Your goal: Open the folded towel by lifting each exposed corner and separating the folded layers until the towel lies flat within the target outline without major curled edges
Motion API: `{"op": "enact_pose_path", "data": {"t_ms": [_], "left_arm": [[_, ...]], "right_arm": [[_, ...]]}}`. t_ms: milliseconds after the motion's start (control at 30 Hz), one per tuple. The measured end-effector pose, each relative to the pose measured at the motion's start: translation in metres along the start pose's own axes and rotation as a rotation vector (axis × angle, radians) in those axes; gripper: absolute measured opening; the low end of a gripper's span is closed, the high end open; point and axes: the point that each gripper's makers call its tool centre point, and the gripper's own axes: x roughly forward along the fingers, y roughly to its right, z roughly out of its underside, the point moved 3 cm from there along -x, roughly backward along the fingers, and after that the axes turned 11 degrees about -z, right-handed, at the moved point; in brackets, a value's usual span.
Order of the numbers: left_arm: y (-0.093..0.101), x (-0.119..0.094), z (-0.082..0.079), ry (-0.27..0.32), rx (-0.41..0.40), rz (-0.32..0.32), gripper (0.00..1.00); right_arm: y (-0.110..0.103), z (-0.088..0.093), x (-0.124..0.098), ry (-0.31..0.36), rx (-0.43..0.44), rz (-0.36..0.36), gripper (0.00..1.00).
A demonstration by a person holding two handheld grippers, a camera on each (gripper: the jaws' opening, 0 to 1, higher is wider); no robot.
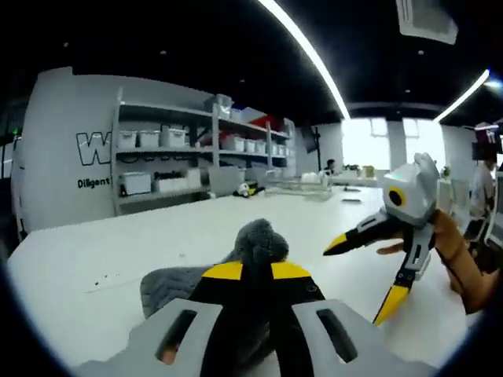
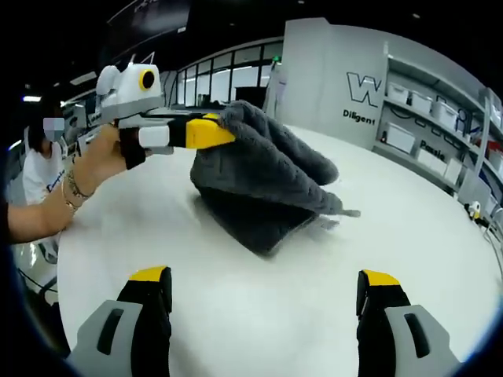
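Early stage, by the look: one corner lifted, layers mostly folded, flattening left. Right hand-held gripper [image 2: 263, 292] at 6 o'clock, jaws spread, empty. Past it, grey towel [image 2: 263, 184], plush and tented, on smooth white desk [image 2: 409, 236]. At 11 o'clock, left hand-held gripper [image 2: 224, 132] pinching towel's raised corner.

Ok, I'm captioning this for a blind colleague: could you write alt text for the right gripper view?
The left gripper, held in a person's hand, is shut on a corner of a dark grey fluffy folded towel, lifting it off a white table. The right gripper is open below.
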Motion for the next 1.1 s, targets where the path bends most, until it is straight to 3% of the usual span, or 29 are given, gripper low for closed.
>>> {"op": "enact_pose_path", "data": {"t_ms": [233,433,633,667,800,967,1100], "left_arm": [[-0.035,-0.021,-0.007,0.048,-0.049,-0.094,0.08],[-0.072,-0.044,-0.005,0.069,-0.113,-0.218,0.08],[-0.092,-0.059,-0.002,0.082,-0.129,-0.295,0.08],[-0.104,-0.068,0.001,0.089,-0.144,-0.324,0.08],[-0.123,-0.081,0.013,0.082,-0.140,-0.376,0.08],[-0.138,-0.092,0.024,0.085,-0.159,-0.431,0.08],[-0.150,-0.102,0.034,0.057,-0.129,-0.486,0.08]], "right_arm": [[-0.003,0.000,0.002,0.000,-0.001,-0.017,1.00],[-0.004,0.002,0.004,-0.010,0.000,-0.016,1.00],[-0.006,0.004,0.005,-0.017,-0.001,-0.017,1.00],[-0.005,0.005,0.006,-0.023,-0.002,-0.017,1.00],[-0.006,0.006,0.007,-0.028,-0.003,-0.016,1.00],[-0.008,0.007,0.008,-0.036,-0.005,-0.018,1.00],[-0.009,0.010,0.011,-0.056,-0.019,-0.017,1.00]]}}
